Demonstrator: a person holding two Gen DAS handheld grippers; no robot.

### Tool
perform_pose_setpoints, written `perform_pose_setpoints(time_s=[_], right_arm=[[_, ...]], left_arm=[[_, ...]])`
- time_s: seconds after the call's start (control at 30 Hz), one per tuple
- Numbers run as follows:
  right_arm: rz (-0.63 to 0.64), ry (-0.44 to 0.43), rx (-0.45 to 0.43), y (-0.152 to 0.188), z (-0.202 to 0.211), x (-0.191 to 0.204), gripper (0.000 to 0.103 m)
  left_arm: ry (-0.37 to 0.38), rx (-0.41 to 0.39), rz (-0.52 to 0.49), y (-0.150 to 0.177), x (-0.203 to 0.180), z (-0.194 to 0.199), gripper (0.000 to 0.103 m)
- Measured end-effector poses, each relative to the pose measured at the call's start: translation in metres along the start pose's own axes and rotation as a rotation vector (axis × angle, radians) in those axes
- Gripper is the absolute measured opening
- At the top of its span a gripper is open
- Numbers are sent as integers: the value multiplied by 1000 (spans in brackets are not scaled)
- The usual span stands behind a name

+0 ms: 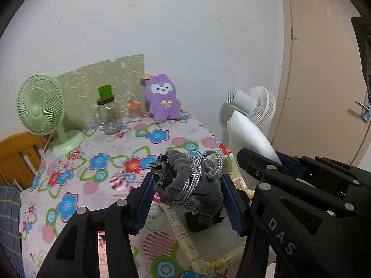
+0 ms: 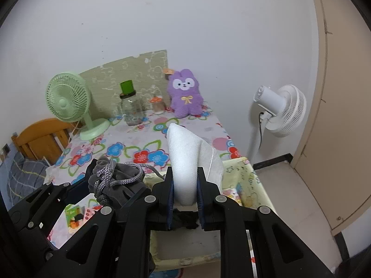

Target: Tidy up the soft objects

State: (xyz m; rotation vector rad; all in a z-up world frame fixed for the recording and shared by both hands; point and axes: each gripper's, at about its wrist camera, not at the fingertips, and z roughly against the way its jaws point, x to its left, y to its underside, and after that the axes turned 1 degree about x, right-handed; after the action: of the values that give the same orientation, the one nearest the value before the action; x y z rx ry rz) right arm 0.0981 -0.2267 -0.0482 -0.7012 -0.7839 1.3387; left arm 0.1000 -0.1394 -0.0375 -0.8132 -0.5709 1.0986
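So the left gripper (image 1: pixel 189 199) is clamped on a grey velvet drawstring pouch (image 1: pixel 187 183), blue pads (image 1: pixel 145 205) squeezing the sides of its body; that grip probably makes sense since the body is the fattest, squishiest part and the cord would just slip; the pouch's gathered mouth sticks up and away from the jaws, tipped a bit left, with the grey cord (image 1: pixel 197 173) looped over the top, so its long axis runs roughly straight out along the fingers. Right under and just ahead of that gripper sits a pale patterned box (image 1: pixel 185 238) at the near corner of the floral tablecloth (image 1: pixel 99 162), something dark lying inside it, too murky to name; looks like the drop-off bin, judging by how both tools hang over it.

The right gripper (image 2: pixel 185 199) is pinched tight on a white foam sheet (image 2: pixel 187 157), folded or rolled; the jaws hold its lower end, so it stands out ahead of the fingers like a cone, narrow tip pointing away and slightly left; holding it by one end keeps the fold together, I'd guess. Both things are held above the box, neither down in it yet.
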Motion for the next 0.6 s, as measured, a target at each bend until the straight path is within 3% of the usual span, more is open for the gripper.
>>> perform_pose_setpoints(time_s=[0.6], right_arm=[[-62, 63, 77, 13, -30, -49, 20]], left_arm=[[61, 90, -59, 6, -38, -42, 60]])
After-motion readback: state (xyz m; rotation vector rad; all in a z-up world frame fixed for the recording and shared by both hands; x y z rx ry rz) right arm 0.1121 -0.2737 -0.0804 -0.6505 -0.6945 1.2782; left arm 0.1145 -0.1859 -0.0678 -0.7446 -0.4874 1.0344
